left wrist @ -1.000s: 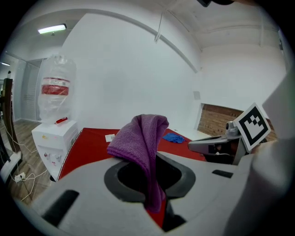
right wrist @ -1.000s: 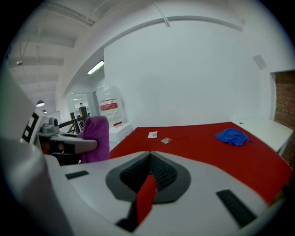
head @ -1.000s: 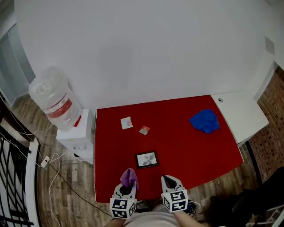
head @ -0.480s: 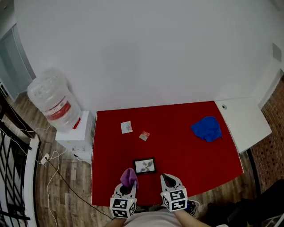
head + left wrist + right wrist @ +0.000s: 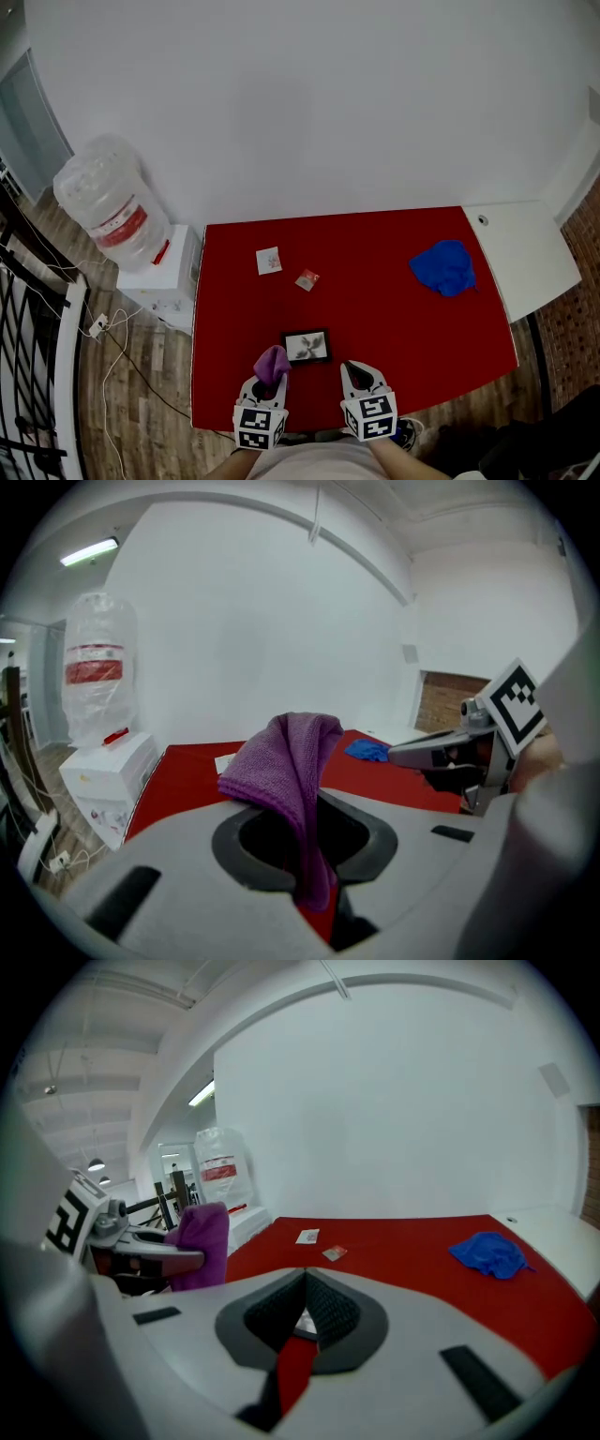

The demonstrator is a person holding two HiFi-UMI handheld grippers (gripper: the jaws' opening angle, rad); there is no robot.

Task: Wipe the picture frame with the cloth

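Note:
A small black picture frame [image 5: 307,346] lies flat on the red table [image 5: 375,272] near its front edge. My left gripper [image 5: 268,373] sits just left of the frame, shut on a purple cloth [image 5: 272,361] whose folded end sticks up out of the jaws [image 5: 286,761]. My right gripper [image 5: 355,375] hovers just right of the frame with its jaws closed together and nothing held; a sliver of the frame [image 5: 302,1319] shows past its tips. In the right gripper view the purple cloth [image 5: 200,1241] appears at the left.
A blue cloth [image 5: 442,266] lies crumpled at the table's far right. Two small packets [image 5: 268,260] [image 5: 307,278] rest toward the back left. A water dispenser [image 5: 117,220] stands left of the table, a white counter [image 5: 530,253] to the right.
Both grippers hold the same pose. The head camera shifted, so the table and frame sit slightly differently in view; the frame now lies close between the gripper tips.

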